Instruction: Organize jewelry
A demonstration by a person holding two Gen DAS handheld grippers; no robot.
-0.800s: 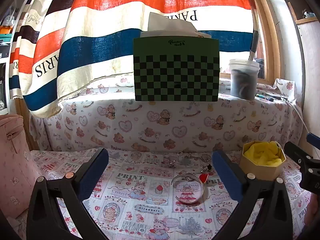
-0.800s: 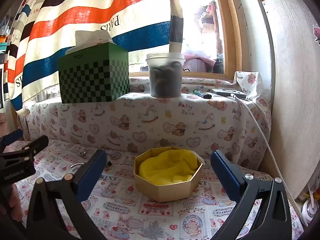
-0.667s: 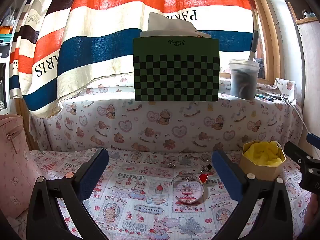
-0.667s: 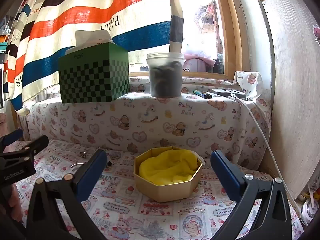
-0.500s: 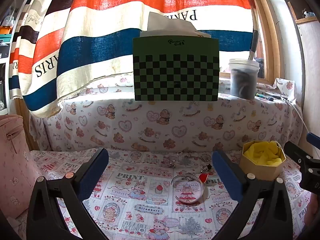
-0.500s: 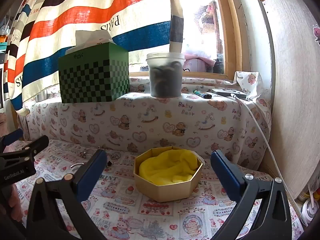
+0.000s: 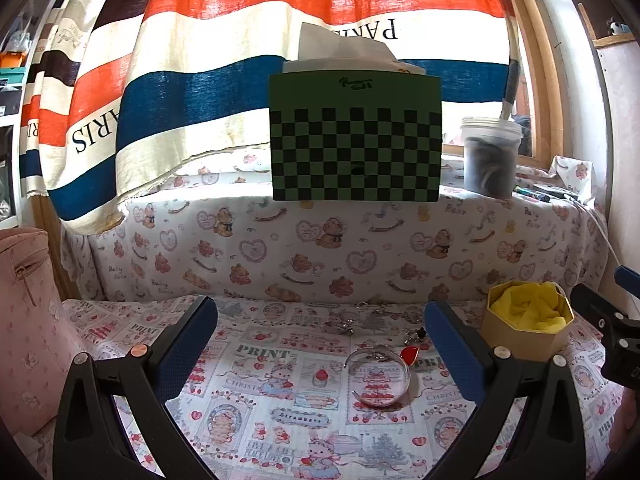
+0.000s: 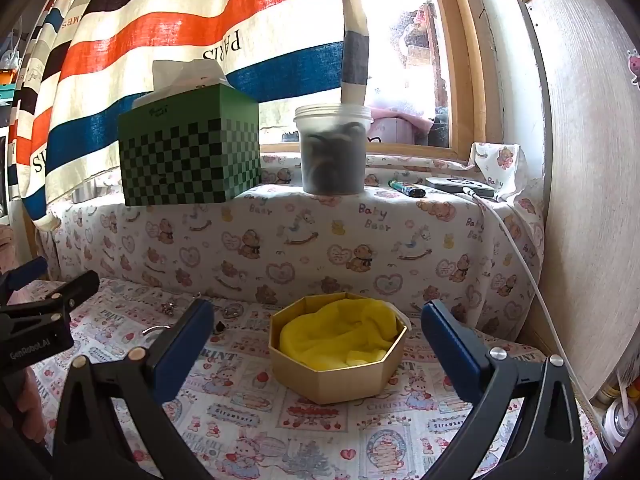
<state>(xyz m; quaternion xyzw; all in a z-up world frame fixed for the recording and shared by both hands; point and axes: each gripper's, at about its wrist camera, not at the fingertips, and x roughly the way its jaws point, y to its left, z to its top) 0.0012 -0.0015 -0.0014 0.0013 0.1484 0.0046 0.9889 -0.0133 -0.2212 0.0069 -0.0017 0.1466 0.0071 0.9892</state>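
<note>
Blue pads line the two black fingers of the left gripper (image 7: 320,334), and the fingers stand wide apart with nothing between them. It hangs over the cloth with little cartoon pictures (image 7: 280,420) that covers the table. Just ahead of it, between the fingers, lies the clear round bangle (image 7: 378,376). A small red heart charm (image 7: 409,355) lies just beside the bangle, on its far right side. A bit farther back, small silver jewelry pieces (image 7: 374,316) are spread near the back wall.

The right gripper (image 8: 316,330) has blue pads too. Its fingers are also spread wide and hold nothing. Right ahead of it, between the fingers, sits the gold eight-sided box with yellow cloth inside (image 8: 338,376). The box stands on the table cloth, well to the right of the bangle. A small silver piece (image 8: 168,308) lies to the left of that gripper.

Up on the ledge behind stand a green checkered tissue box (image 7: 355,140) and a cloudy plastic tub with dark things inside (image 8: 333,150). A striped curtain in red, blue and cream (image 7: 200,80) hangs behind them.
</note>
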